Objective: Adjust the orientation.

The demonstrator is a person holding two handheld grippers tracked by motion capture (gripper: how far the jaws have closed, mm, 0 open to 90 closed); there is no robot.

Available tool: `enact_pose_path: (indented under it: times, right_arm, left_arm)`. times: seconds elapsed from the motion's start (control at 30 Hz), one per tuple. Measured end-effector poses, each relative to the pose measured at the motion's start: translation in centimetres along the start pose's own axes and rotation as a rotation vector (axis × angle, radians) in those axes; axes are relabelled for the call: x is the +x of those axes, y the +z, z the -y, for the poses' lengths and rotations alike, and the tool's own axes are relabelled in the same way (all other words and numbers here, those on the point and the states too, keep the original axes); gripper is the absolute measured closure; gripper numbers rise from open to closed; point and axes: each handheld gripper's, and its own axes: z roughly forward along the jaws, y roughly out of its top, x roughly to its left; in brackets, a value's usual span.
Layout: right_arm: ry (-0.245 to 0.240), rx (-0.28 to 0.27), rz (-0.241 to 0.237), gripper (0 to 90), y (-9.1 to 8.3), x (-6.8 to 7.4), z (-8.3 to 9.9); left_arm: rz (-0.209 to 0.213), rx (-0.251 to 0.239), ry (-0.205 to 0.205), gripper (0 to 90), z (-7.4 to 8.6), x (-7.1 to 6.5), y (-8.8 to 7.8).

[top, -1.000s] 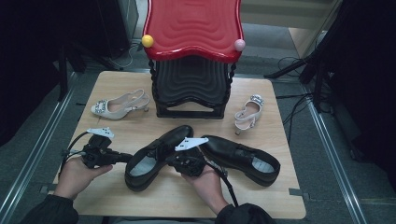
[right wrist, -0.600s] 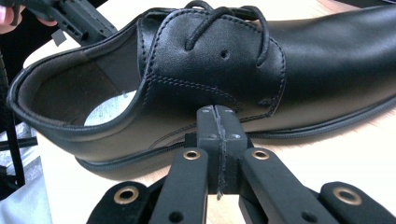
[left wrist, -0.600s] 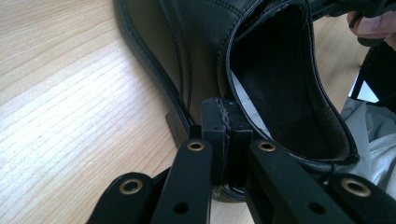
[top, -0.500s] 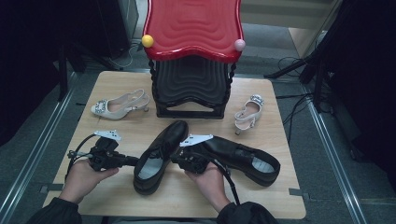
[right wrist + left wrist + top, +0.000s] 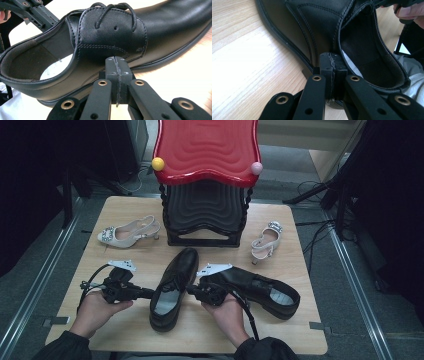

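My left tool [image 5: 150,293] is closed tight with nothing between its jaws, its tip against the left side of the black lace-up shoe [image 5: 172,287] that lies on the desk [image 5: 115,330], toe pointing away from me. My right tool [image 5: 192,290] is closed and empty too, its tip against the shoe's right side. The second black shoe [image 5: 260,290] lies just right of my right hand [image 5: 227,312].

A black leather lace-up shoe [image 5: 172,290] stands upright on its sole near the table's front edge, toe pointing far. Its laces are tied. Its mate [image 5: 260,290] lies just right of it, toe pointing right.
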Motion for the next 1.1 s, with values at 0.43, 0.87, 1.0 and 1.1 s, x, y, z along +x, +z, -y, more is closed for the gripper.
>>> enact_pose_path:
  times: [0.43,0.87,1.0,1.1]
  right_arm:
    - [0.02,-0.005,0.032,90.0,-0.9,-0.4,0.5]
    - [0.027,-0.001,0.063,90.0,-1.7,-1.2,0.6]
    - [0.008,-0.004,0.064,82.3,-1.9,-1.5,0.7]
    - [0.004,0.006,0.048,74.4,-2.2,-1.9,0.6]
  left_arm:
    - [0.019,0.043,0.045,88.0,-1.1,-0.8,1.7]
    - [0.021,0.043,0.065,87.1,-1.7,-1.5,2.7]
    - [0.013,0.043,0.053,78.9,-1.5,-1.2,2.3]
    - [0.018,0.027,0.045,70.9,-1.4,-1.1,1.8]
